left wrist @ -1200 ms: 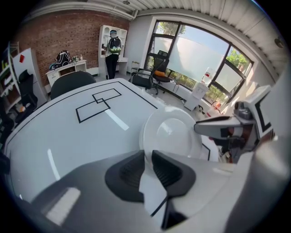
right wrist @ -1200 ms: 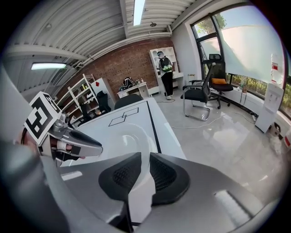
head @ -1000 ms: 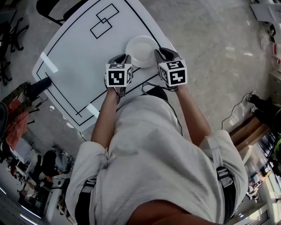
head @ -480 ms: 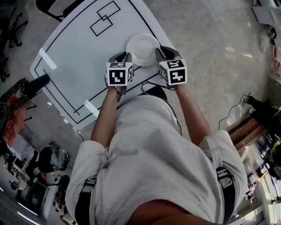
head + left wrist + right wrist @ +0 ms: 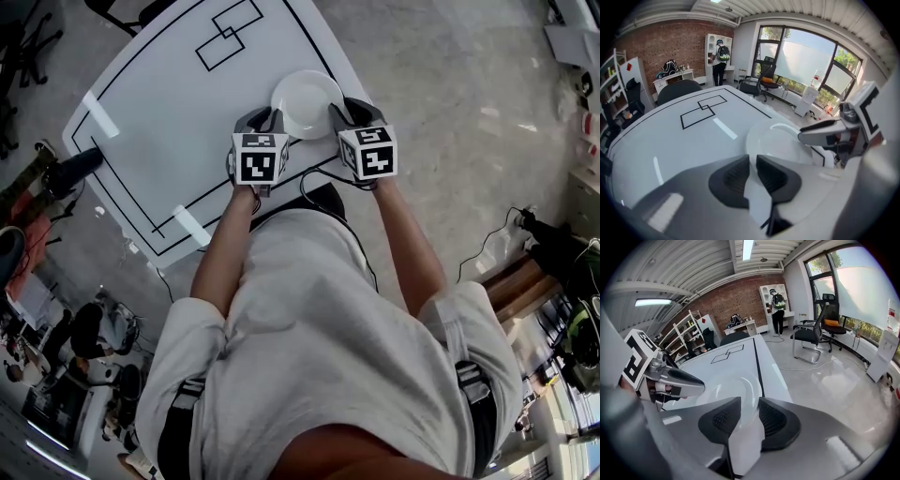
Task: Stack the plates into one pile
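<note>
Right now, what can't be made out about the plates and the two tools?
1. Plate count: head view shows one white plate from above; stacked rims too small to separate.
2. Its near rim: left gripper view, partly covered by the left tool closed on it.
3. Its opposite rim: right gripper view, partly behind the right tool, whose jaws have just been opening around it.

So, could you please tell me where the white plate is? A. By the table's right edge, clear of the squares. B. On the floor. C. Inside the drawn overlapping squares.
A: the head view shows the plate by the table's right edge, well apart from the drawn squares.
</note>
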Demonstrator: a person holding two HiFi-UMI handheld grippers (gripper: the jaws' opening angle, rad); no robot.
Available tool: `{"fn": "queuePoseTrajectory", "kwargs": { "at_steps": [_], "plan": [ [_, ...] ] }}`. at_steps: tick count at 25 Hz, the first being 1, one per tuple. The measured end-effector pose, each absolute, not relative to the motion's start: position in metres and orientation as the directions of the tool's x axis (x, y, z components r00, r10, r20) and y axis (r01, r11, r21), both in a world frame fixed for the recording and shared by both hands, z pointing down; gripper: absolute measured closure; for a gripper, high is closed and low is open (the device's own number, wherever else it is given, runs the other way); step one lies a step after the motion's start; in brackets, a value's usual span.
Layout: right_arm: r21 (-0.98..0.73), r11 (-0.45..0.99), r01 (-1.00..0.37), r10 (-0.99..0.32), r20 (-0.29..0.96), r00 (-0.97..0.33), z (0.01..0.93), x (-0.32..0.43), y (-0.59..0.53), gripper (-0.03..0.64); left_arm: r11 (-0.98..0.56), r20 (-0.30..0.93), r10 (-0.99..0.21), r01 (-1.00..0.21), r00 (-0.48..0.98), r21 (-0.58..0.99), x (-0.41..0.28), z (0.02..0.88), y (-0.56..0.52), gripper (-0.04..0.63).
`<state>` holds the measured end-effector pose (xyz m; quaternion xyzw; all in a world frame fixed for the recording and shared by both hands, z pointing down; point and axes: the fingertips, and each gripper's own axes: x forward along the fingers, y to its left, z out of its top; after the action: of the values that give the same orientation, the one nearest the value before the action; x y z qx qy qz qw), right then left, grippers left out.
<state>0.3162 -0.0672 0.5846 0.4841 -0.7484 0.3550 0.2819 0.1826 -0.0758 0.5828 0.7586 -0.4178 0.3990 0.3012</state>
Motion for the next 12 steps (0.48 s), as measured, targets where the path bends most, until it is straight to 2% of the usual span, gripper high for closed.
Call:
{"fn": "queuePoseTrajectory", "kwargs": {
  "at_steps": [6, 9, 12],
  "plan": [
    [-0.247, 0.249, -0.937, -0.569, 0.745, -0.348, 0.586, 0.317, -0.064, 0.489, -0.426, 0.790, -0.484, -0.890, 0.377, 0.163, 0.165, 0.573, -0.074, 0.549],
    [-0.198, 0.217, -0.956, -0.635, 0.715, -0.293, 0.573, 0.325, -0.063, 0.494, -0.420, 0.738, -0.559, -0.896, 0.379, 0.142, 0.156, 0.554, -0.074, 0.591],
    [-0.171, 0.201, -0.965, -0.700, 0.664, -0.263, 0.551, 0.316, -0.055, 0.534, -0.438, 0.686, -0.595, -0.885, 0.418, 0.159, 0.150, 0.535, -0.066, 0.592]
  ]
}}
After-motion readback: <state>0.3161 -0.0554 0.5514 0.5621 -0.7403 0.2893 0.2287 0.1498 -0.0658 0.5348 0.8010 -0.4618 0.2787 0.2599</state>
